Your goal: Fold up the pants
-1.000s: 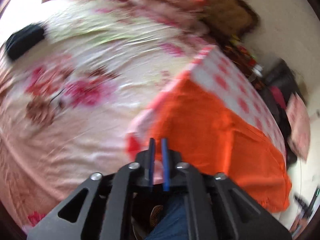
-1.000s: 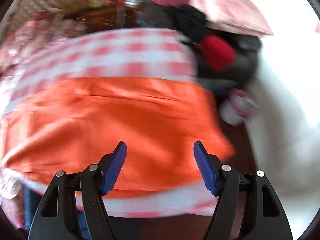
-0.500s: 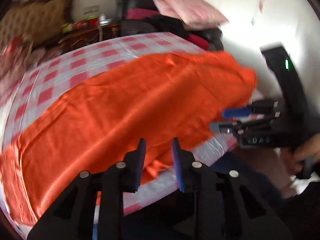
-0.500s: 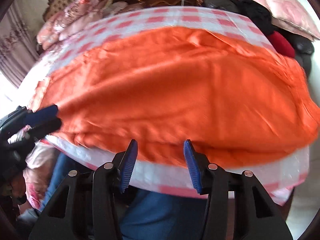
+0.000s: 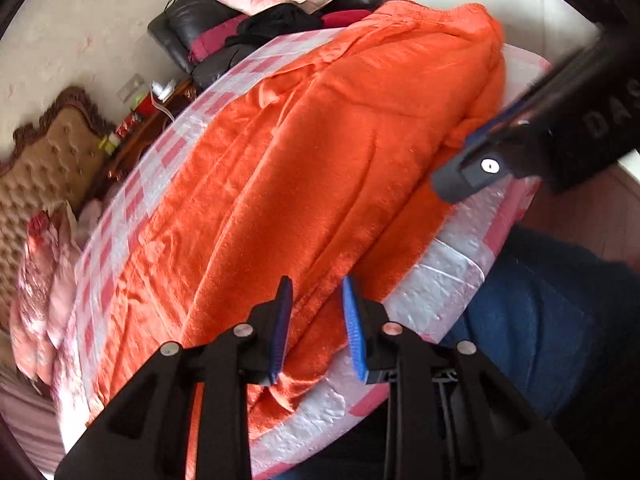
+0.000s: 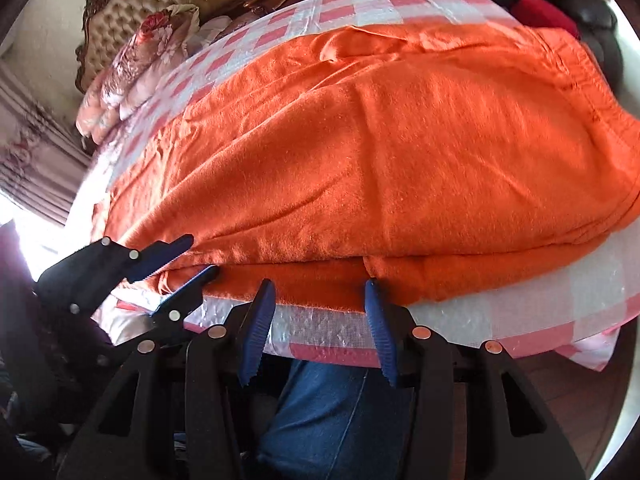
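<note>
Closing in on the near hem: a second ago the left gripper [image 5: 316, 328] was looking across the floral bedding beside the work surface; it has since swung over and rolled, and now sits at the near edge of the bright orange fleecy pants [image 6: 400, 152]. These lie spread across the red-and-white checked plastic cover [image 6: 500, 320] on the table, apparently already doubled lengthwise, one layer over the other. Left jaws are closing, with orange fabric between the blue pads, though I can't confirm they press it yet. The right gripper [image 6: 320, 320] has dropped to the same hem from a wider stance; its jaws are also closing and hold nothing, the fabric edge just at the tips. Reading: both tools are now set on the near edge, well apart along it, so I judge the grasp for the next fold is about to happen. Risk noted: catching only the top layer.
</note>
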Action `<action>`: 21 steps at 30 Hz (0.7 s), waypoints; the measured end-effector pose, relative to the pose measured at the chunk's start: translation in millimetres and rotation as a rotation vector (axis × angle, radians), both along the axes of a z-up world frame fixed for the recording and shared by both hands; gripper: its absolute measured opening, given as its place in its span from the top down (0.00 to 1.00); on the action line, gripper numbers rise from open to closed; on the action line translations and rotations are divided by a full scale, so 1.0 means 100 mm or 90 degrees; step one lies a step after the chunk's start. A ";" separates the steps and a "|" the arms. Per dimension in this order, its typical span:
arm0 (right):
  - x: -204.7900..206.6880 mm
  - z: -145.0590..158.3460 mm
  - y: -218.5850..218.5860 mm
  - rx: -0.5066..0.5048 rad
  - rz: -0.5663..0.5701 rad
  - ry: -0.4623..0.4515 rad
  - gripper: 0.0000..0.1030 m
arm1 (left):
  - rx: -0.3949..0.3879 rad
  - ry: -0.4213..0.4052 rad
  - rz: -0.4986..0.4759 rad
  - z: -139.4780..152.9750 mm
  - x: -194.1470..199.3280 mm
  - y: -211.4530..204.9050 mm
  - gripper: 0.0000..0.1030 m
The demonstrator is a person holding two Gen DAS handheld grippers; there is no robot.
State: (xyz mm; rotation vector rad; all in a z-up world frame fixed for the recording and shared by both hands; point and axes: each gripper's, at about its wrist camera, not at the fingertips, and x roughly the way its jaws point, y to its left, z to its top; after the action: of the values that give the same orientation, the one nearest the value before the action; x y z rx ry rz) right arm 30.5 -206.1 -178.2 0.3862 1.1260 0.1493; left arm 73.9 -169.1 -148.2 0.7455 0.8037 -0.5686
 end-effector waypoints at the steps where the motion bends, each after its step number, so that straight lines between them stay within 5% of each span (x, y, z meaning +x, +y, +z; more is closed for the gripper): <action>1: 0.00 -0.01 -0.02 0.012 -0.003 0.002 0.56 | -0.015 0.016 0.009 0.00 0.04 0.01 0.84; 3: 0.00 -0.01 -0.06 0.034 -0.011 0.005 0.56 | -0.008 0.005 0.005 0.02 0.02 0.00 0.96; 7: -0.04 0.01 -0.22 0.104 -0.035 0.006 0.56 | -0.058 -0.025 0.016 0.29 -0.01 0.09 0.96; 15: -0.02 -0.06 -0.49 0.284 -0.107 0.010 0.53 | -0.068 -0.037 0.000 0.47 -0.14 0.11 0.97; 21: 0.14 -0.12 -0.50 0.338 -0.137 0.030 0.53 | -0.097 -0.035 0.002 0.57 -0.18 0.17 0.97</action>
State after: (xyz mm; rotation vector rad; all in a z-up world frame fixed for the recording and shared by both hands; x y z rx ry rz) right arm 44.4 -256.0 -190.4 0.9837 1.0747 0.2501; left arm 55.9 -152.4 -91.3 0.6167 0.7022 -0.5974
